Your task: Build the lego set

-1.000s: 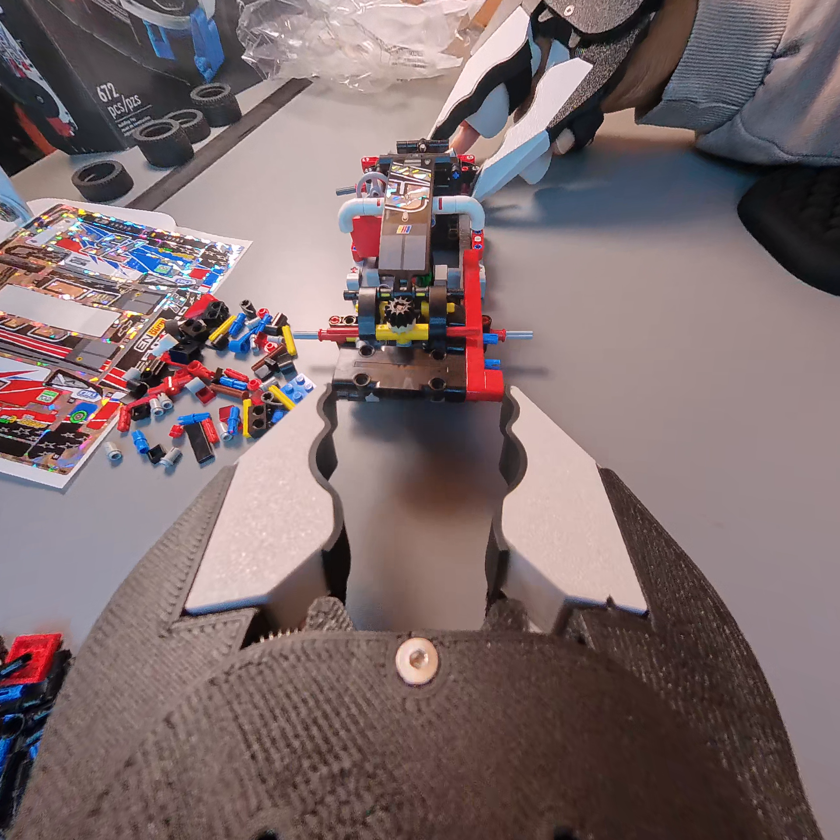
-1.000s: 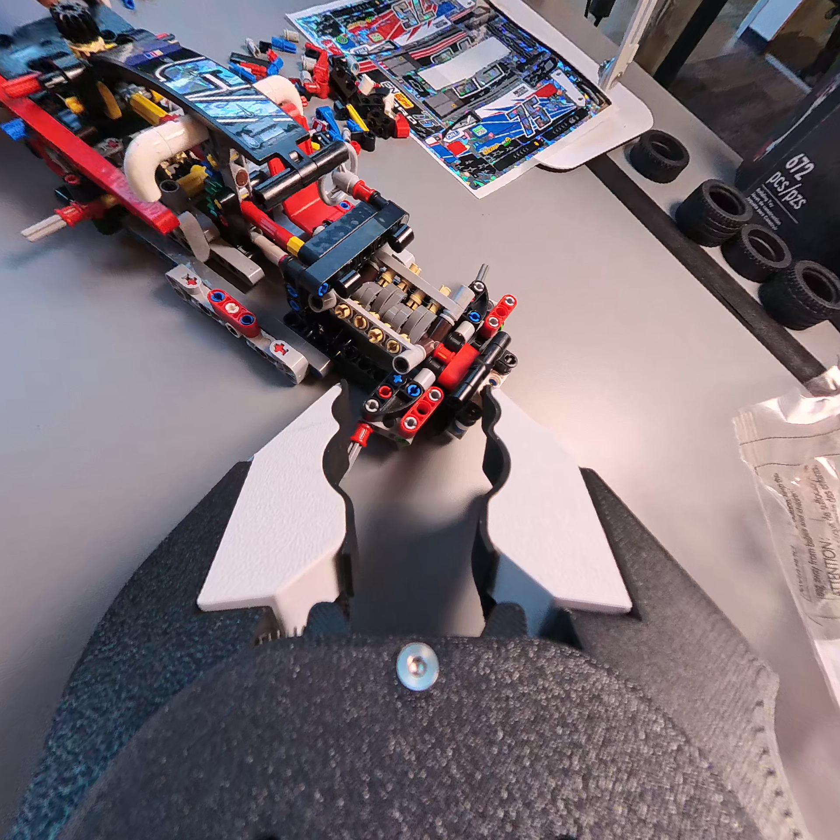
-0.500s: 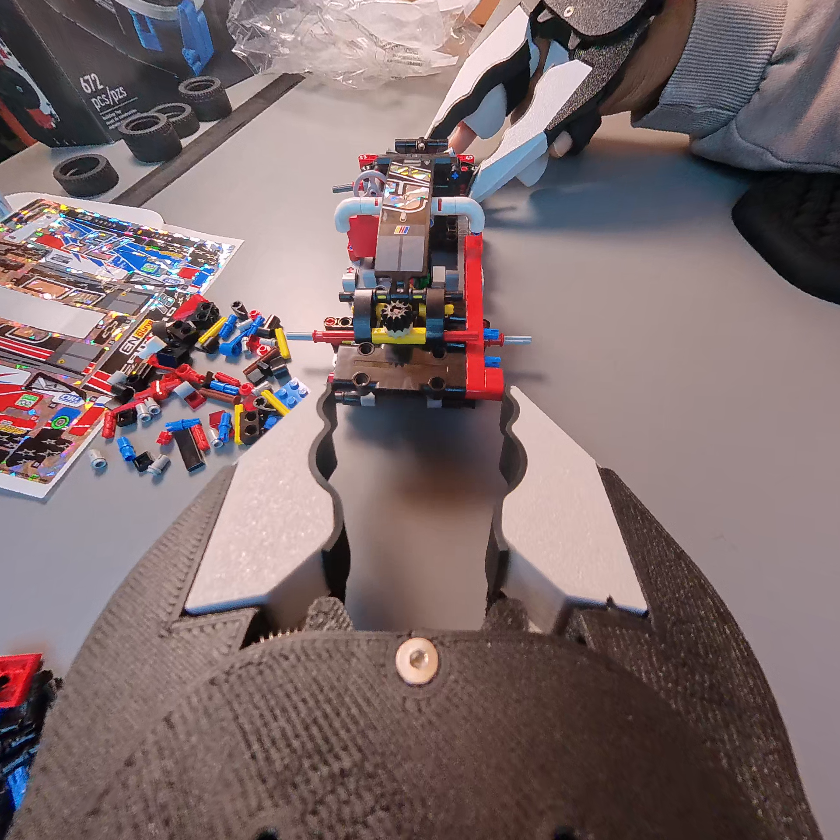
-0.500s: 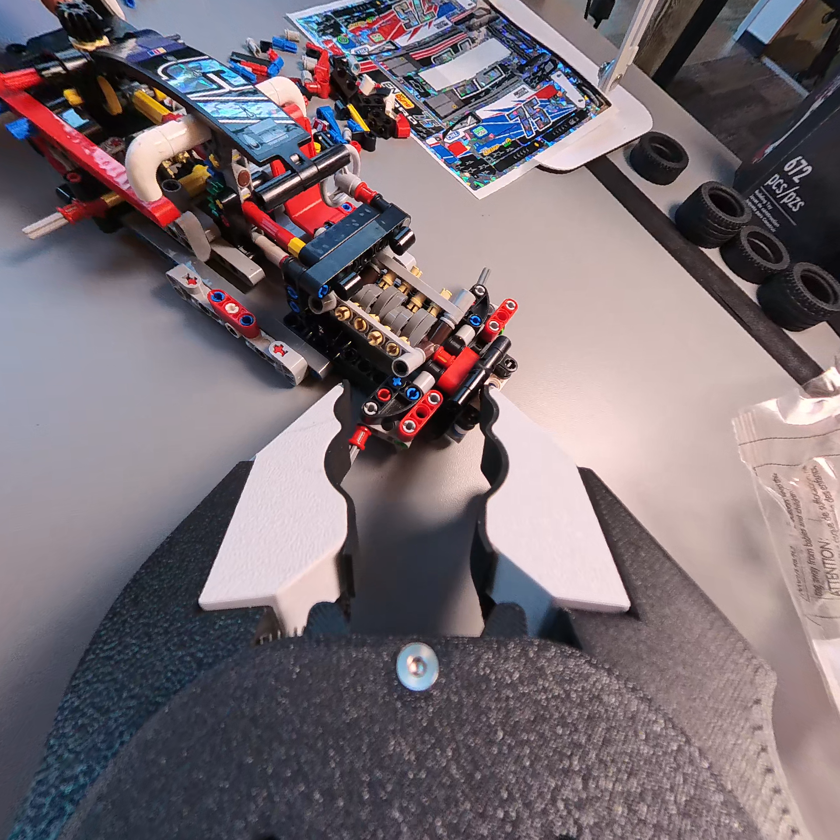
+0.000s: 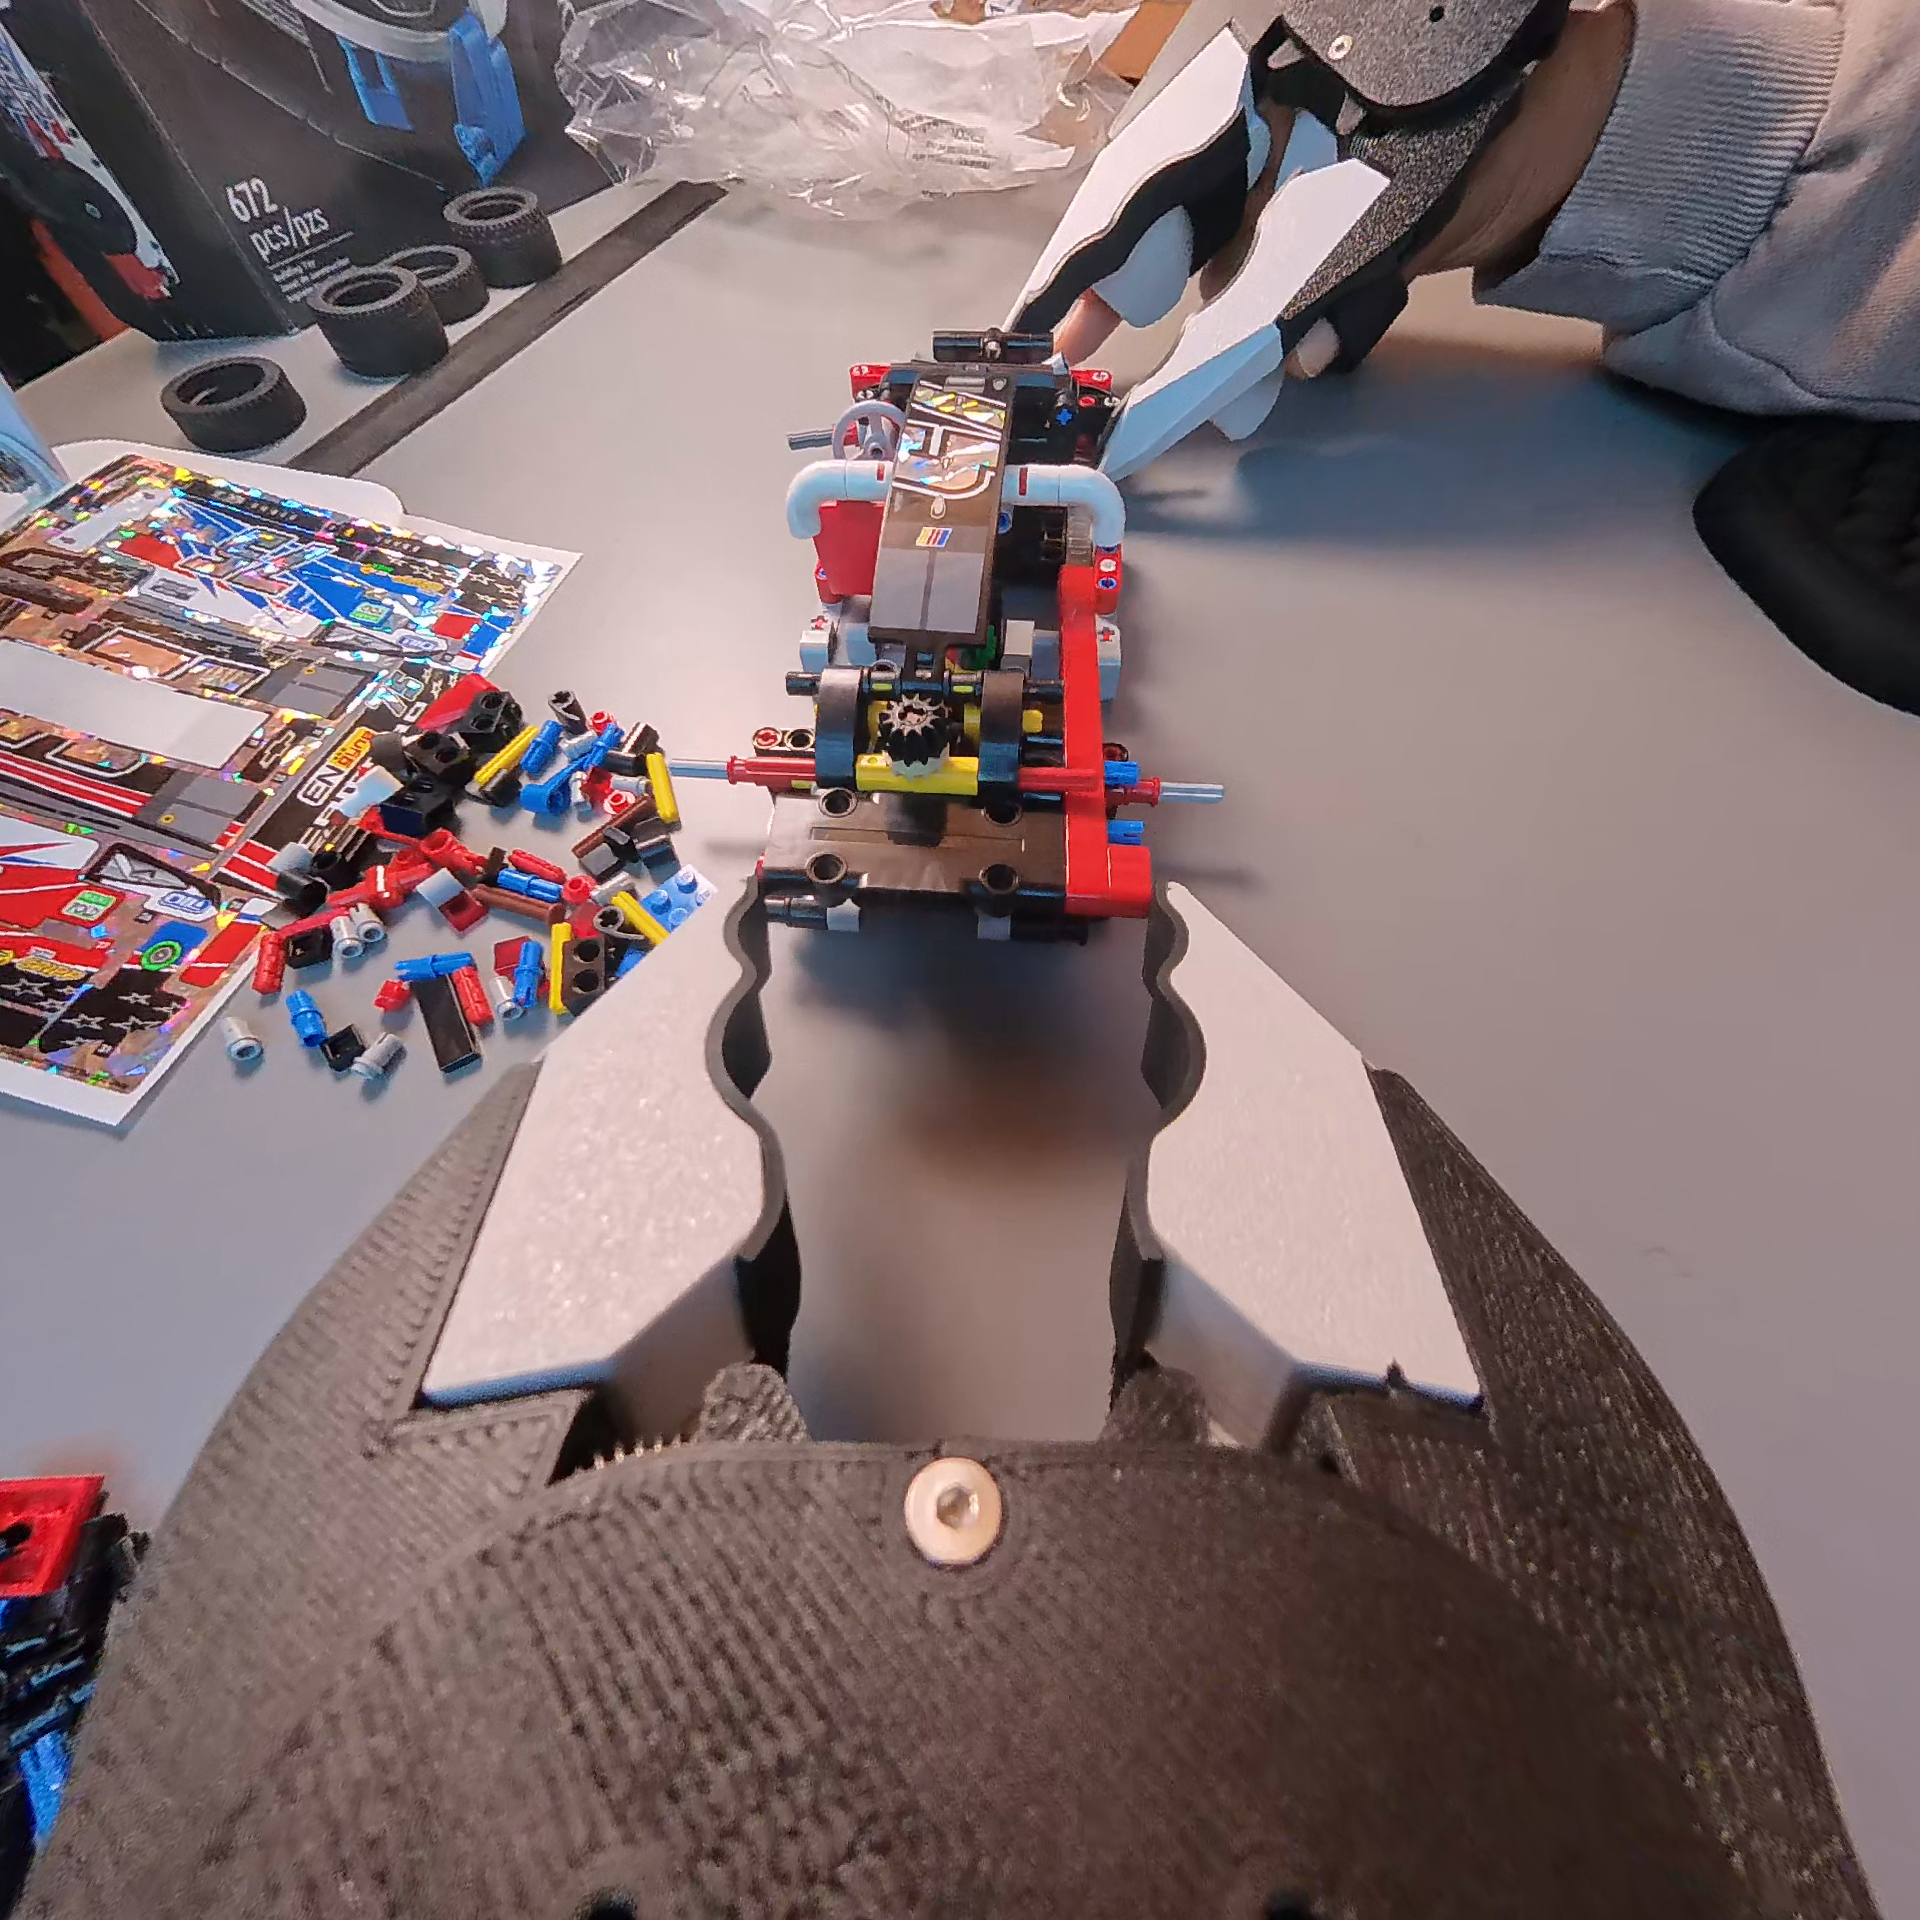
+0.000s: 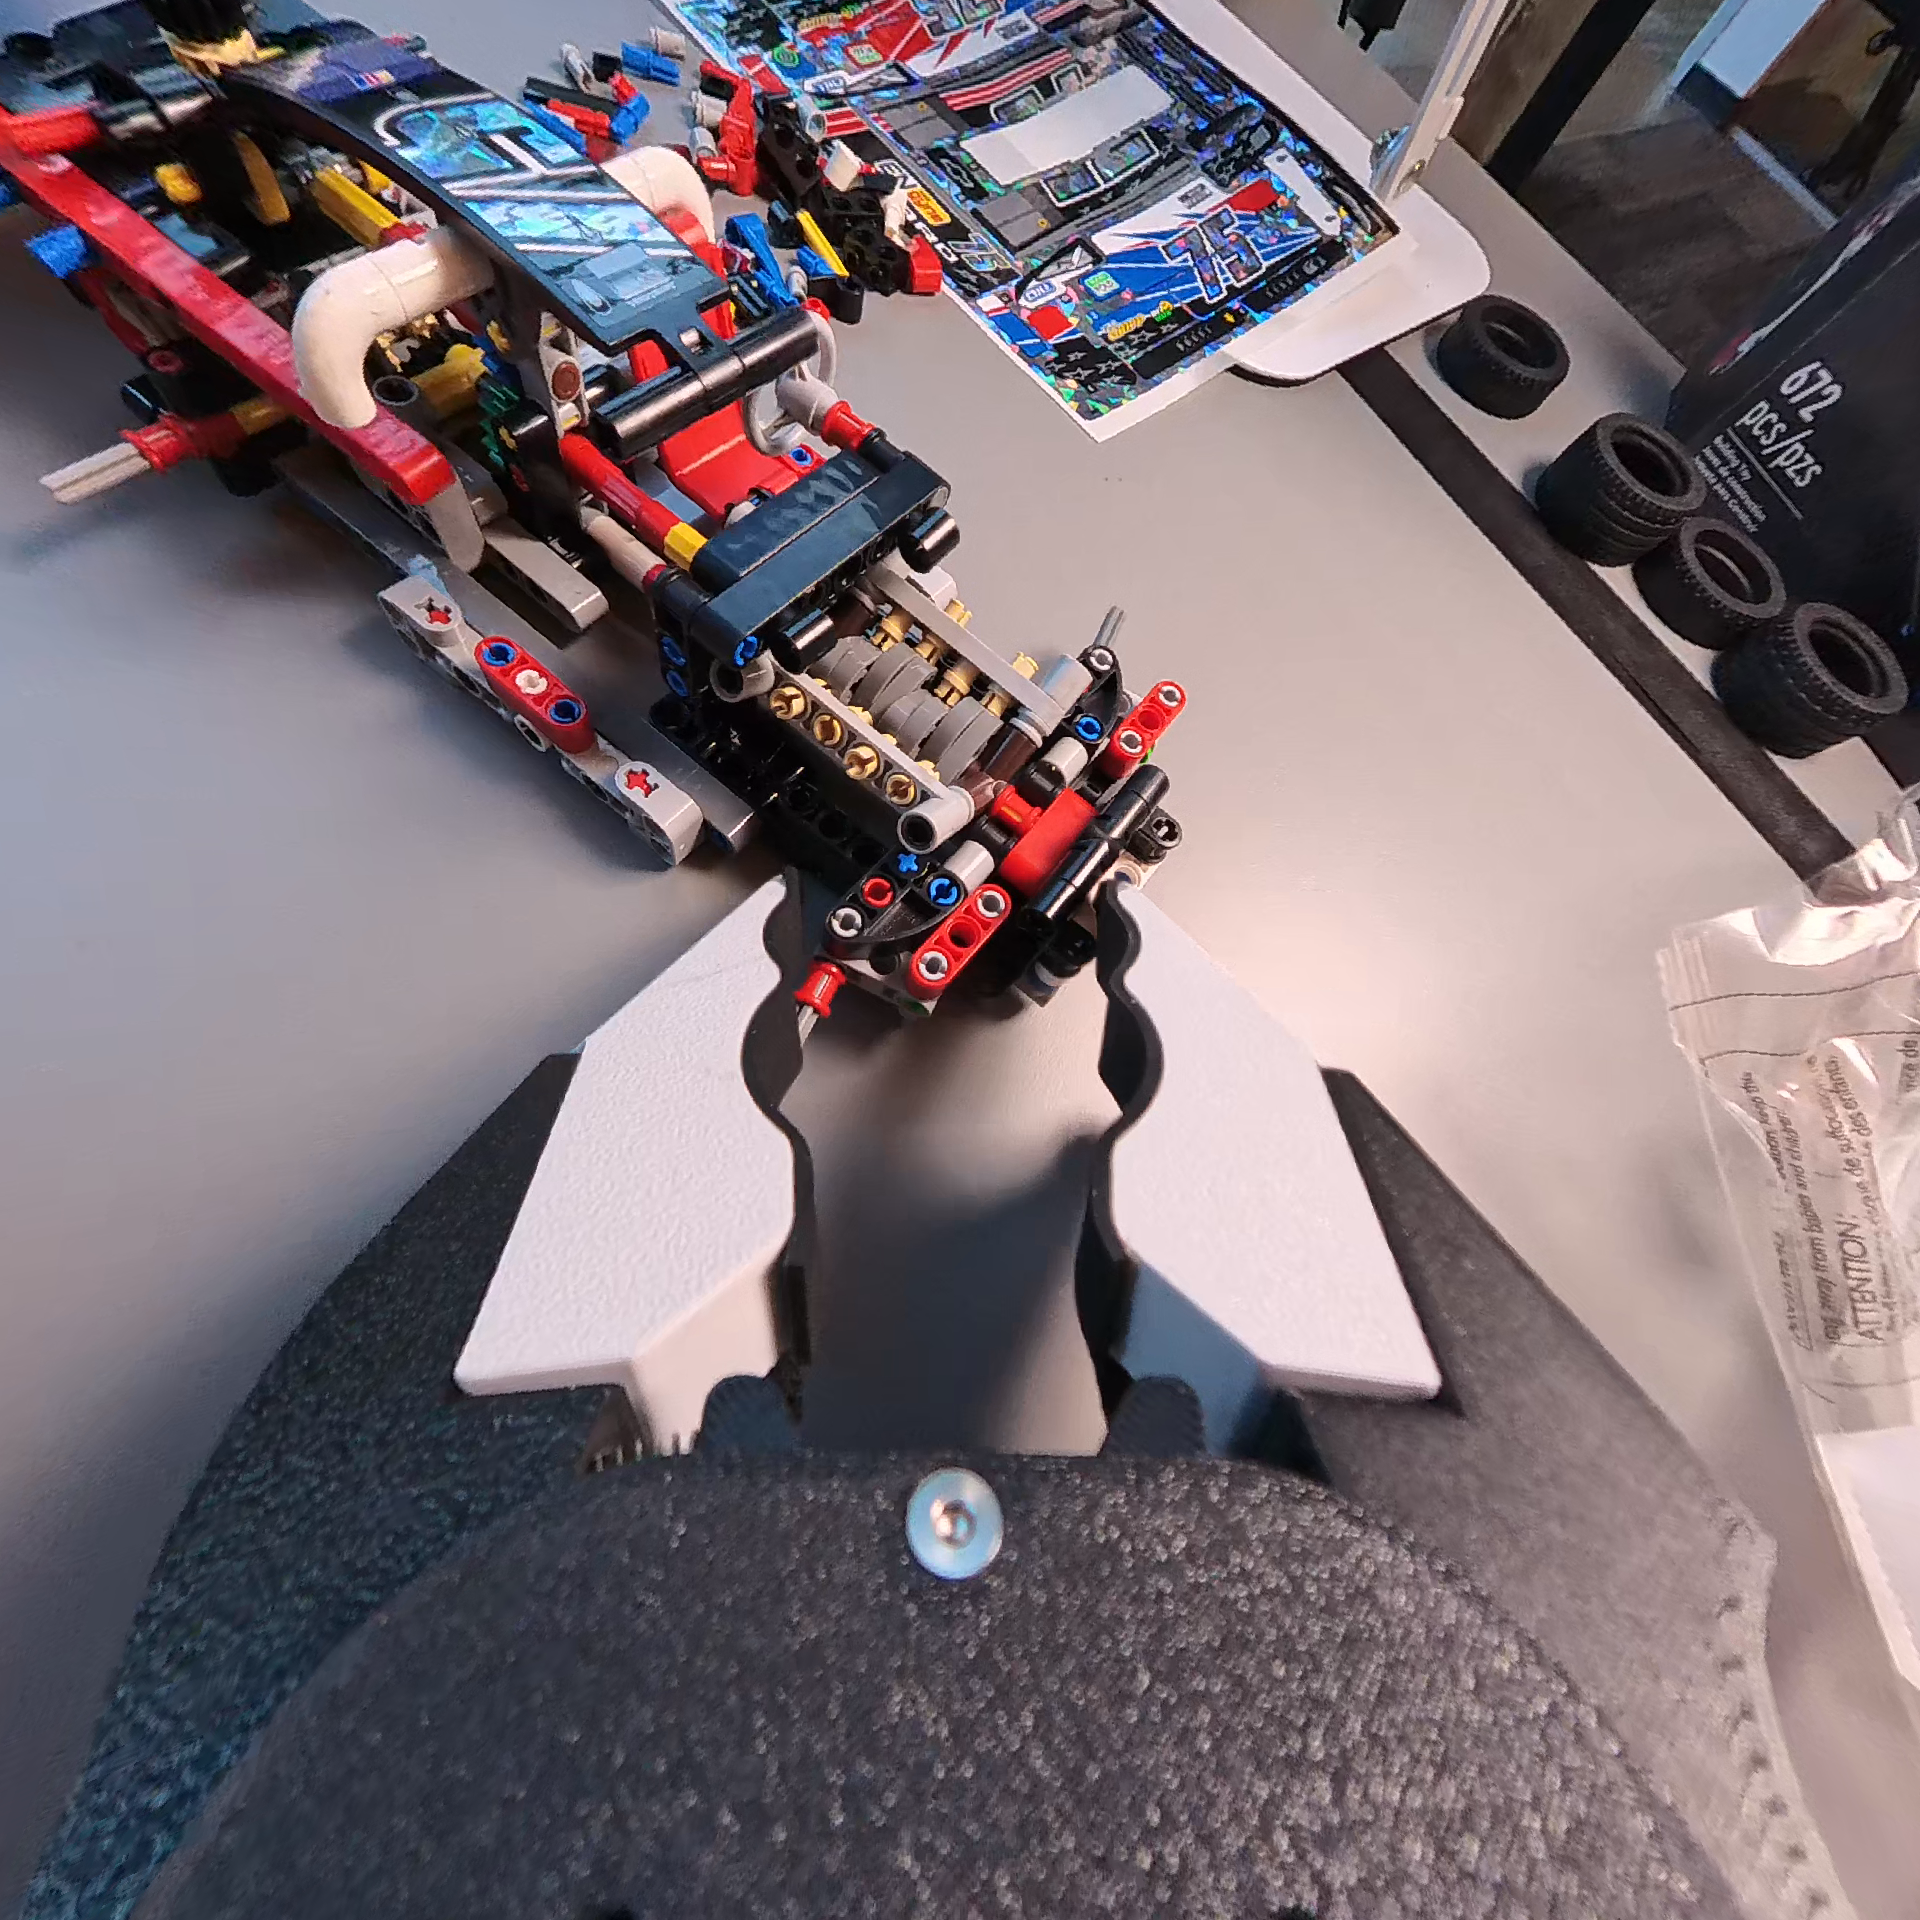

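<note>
In the left wrist view the left tongs (image 5: 951, 925) sit at 6 o'clock, jaws spread wide, their tips flanking the near end of the lego car chassis (image 5: 951, 665) without clearly gripping it; whether a tip touches the black and red front beam cannot be told. The chassis lies on the grey table (image 5: 1455, 935), running from the tongs straight toward 12 o'clock. At 9 o'clock, just beside the chassis, lies a scatter of loose lego pieces (image 5: 488, 873), partly on a shiny sticker sheet (image 5: 187, 707). Toward 10 and 11 o'clock are black tyres (image 5: 379, 312) against a dark box (image 5: 229, 135), with a crumpled clear bag (image 5: 831, 94) at 12. At 1 o'clock the right tongs (image 5: 1075, 416) meet the far end of the chassis, held by a hand (image 5: 1475, 187).

In the right wrist view the right tongs (image 6: 951, 914) are spread moderately around the rear block of the chassis (image 6: 831, 707); the right finger (image 6: 1226, 1122) touches it, while contact on the left is unclear. The chassis stretches off to 10 o'clock. The loose pieces (image 6: 810, 197) and sticker sheet (image 6: 1122, 208) lie at 12 o'clock, tyres (image 6: 1714, 582) at 2 o'clock beside the box (image 6: 1829, 343), and the bag (image 6: 1829, 1195) at 3 o'clock.
</note>
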`<state>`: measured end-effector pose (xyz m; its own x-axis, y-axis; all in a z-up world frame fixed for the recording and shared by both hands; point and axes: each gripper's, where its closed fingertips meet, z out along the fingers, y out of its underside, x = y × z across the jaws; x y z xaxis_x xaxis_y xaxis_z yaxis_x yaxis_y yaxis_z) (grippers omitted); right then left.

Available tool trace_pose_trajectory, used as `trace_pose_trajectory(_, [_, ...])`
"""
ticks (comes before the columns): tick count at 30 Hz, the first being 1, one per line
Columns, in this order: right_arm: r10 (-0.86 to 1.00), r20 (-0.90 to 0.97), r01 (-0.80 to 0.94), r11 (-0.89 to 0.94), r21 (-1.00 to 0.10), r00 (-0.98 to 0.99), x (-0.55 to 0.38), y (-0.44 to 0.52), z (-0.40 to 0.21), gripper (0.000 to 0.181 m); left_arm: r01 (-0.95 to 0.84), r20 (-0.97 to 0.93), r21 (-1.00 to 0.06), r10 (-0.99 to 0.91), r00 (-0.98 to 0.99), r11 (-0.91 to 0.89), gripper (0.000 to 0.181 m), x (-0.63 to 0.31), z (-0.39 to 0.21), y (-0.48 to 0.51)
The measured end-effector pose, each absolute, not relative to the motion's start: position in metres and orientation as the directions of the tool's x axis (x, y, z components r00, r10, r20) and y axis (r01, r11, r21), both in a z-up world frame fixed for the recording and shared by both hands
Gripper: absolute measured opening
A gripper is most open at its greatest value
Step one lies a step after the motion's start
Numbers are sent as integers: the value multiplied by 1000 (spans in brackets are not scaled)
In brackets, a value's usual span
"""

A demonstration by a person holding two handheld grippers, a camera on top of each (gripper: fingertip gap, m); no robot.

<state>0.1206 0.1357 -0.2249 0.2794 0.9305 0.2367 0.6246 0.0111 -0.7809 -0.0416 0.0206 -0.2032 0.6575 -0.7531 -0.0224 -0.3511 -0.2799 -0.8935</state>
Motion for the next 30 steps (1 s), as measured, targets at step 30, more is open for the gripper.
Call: trace_pose_trajectory(30, [897, 438, 576, 328, -749, 60, 70, 55, -179, 44, -460, -3, -826, -815, 580, -325, 71, -35, -225, -10])
